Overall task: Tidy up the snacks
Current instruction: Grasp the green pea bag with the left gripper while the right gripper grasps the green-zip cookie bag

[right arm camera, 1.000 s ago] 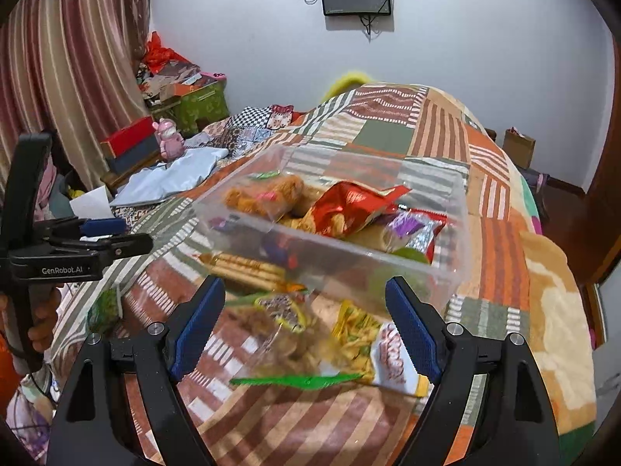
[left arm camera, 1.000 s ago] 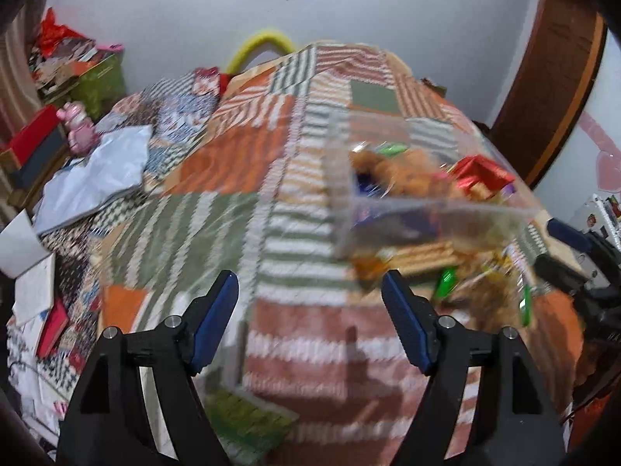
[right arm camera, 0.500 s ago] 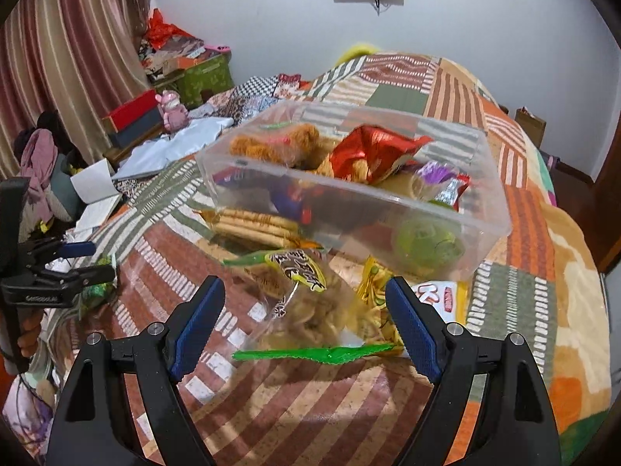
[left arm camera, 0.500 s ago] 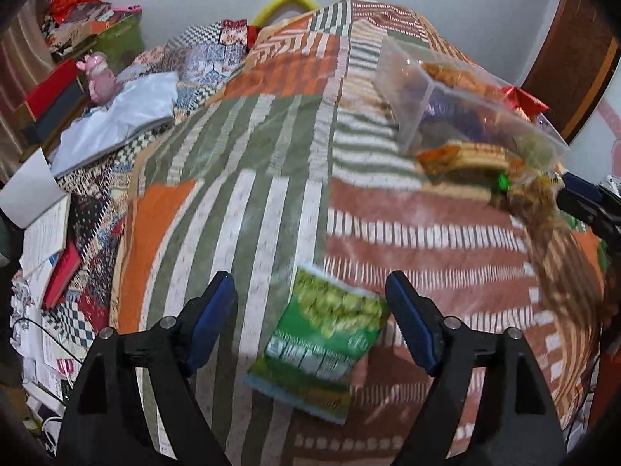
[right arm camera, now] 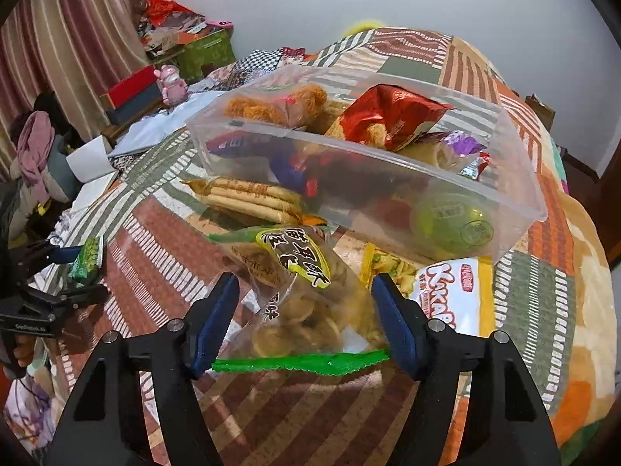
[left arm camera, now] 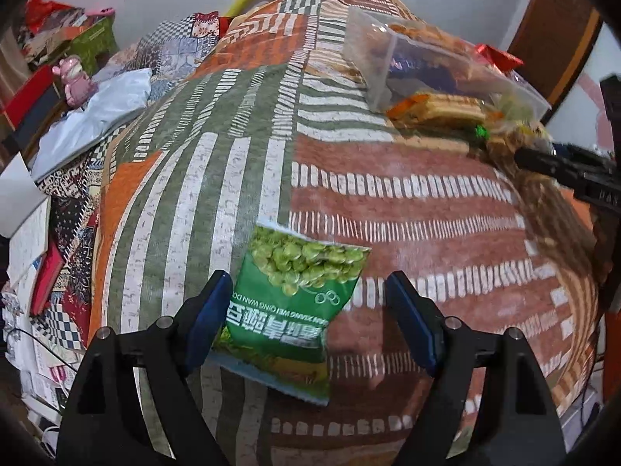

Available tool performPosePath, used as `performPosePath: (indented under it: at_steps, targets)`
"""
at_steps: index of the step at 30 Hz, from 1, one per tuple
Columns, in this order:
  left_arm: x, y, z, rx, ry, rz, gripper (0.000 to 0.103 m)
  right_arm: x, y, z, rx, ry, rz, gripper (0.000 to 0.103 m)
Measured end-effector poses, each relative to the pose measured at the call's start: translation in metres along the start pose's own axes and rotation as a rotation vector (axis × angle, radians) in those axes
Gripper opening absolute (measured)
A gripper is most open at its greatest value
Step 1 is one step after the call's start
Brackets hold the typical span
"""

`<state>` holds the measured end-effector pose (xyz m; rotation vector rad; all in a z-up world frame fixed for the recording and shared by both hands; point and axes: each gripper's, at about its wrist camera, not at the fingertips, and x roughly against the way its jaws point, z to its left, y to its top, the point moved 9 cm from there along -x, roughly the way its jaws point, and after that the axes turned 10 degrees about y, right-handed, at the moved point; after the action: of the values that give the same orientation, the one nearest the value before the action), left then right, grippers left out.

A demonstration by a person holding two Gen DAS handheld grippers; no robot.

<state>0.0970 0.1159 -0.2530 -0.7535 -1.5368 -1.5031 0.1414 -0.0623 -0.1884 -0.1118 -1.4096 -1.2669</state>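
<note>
L tool [left arm camera: 306, 310] wide, straddling green pea bag [left arm camera: 289, 303] on bed, well left of tub [right arm camera: 388, 194] — bag's long axis runs along the fingers. R tool [right arm camera: 304, 318] has just been closing round clear cookie bag [right arm camera: 306, 295] just before tub; pad contact unclear. Only R view shows tub contents.

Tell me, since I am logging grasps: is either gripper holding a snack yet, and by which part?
Neither holds yet. The left gripper straddles the green pea packet, open; the right gripper, jaws just closing, brackets the clear biscuit bag near its green sealed edge.
</note>
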Motion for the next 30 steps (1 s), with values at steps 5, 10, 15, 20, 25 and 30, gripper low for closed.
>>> performPosePath:
  at_steps: [5,10,15,20,25,30]
  targets:
    - [0.004,-0.002,0.003,0.005,0.022,-0.026,0.067,0.004,-0.002,0.001,0.005,0.004,-0.009,0.062]
    - [0.009,0.003,0.003,0.016,0.006,-0.034,0.044,0.009,-0.007,0.004,0.009,0.012,-0.014,0.055]
    - [0.012,0.010,-0.009,-0.002,-0.003,-0.055,0.043,0.017,-0.010,0.004,0.001,0.012,-0.037,0.051]
    - [0.020,0.026,-0.025,-0.014,-0.022,-0.091,0.043,0.026,-0.008,0.003,-0.009,0.012,-0.068,0.044]
    - [0.031,0.049,-0.041,-0.008,-0.052,-0.134,0.043,0.033,-0.007,0.000,-0.008,0.007,-0.086,0.027]
    - [0.040,0.066,-0.057,-0.008,-0.079,-0.167,0.043,0.037,-0.008,-0.005,-0.015,0.016,-0.093,0.025]
